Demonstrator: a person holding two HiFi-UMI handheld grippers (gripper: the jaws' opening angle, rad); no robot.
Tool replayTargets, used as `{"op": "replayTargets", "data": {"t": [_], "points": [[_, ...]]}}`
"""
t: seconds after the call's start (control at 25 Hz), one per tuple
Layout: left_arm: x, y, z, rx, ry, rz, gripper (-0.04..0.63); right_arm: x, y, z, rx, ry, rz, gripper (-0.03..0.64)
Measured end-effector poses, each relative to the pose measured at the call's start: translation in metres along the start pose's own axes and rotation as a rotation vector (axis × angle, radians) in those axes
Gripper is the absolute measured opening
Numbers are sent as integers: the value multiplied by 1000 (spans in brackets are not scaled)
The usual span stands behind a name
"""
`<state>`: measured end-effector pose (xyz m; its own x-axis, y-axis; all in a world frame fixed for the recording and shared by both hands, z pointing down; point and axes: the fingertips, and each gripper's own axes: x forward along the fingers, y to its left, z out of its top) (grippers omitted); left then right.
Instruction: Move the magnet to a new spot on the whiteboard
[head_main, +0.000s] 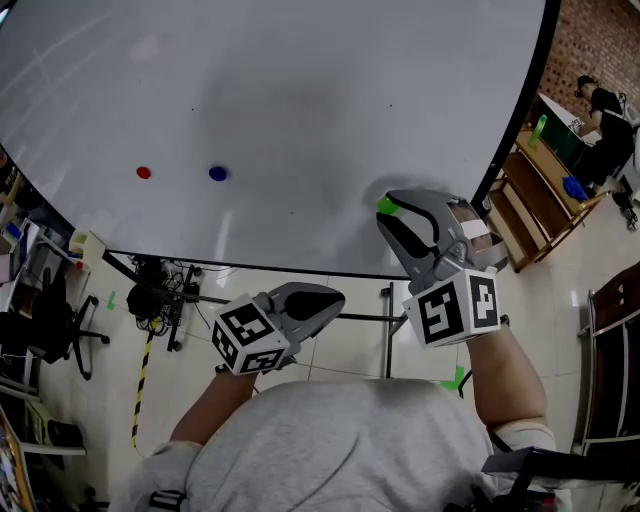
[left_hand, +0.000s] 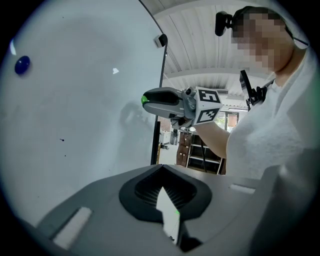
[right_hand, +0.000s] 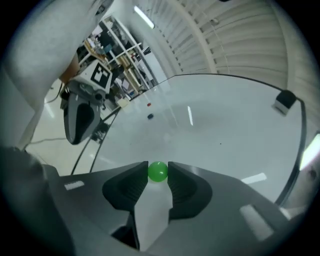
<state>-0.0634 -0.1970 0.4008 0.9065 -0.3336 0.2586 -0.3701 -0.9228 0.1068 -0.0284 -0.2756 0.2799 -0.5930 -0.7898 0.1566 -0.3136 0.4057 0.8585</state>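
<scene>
A green round magnet (right_hand: 158, 171) sits between the tips of my right gripper (right_hand: 158, 172), whose jaws are shut on it close to the whiteboard (head_main: 300, 90). From the head view the same green magnet (head_main: 387, 206) shows at the tip of the right gripper (head_main: 392, 212), near the board's lower right edge. A blue magnet (head_main: 217, 173) and a red magnet (head_main: 143, 172) stick to the board further left. My left gripper (head_main: 318, 300) hangs below the board's bottom edge with its jaws shut and nothing between them.
The whiteboard's black frame (head_main: 510, 120) runs down the right side. Behind it stand wooden shelves (head_main: 535, 205) and a seated person (head_main: 605, 110). Below the board are the stand's bars (head_main: 370, 318), a tangle of cables (head_main: 155, 285) and an office chair (head_main: 55, 320).
</scene>
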Motion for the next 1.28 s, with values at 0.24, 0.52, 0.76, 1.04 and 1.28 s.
{"op": "replayTargets", "data": {"t": [0.24,0.52,0.76,1.04,1.28], "points": [[0,4,0,-3,-5,1,-15,23,-14,-18,-149,88,-91,126],[-2,7,1,-5,-7,1,-15,31,-18,-29,-348,192,-185,118],[-4,11,2,-7,-9,4,-15,33,-18,-32,-362,211,-222,117],[-13,15,2,-3,-11,-3,-15,24,-26,-24,-244,181,-225,203],[-26,22,0,0,-17,-17,-15,-4,-9,-24,153,105,-94,226]]}}
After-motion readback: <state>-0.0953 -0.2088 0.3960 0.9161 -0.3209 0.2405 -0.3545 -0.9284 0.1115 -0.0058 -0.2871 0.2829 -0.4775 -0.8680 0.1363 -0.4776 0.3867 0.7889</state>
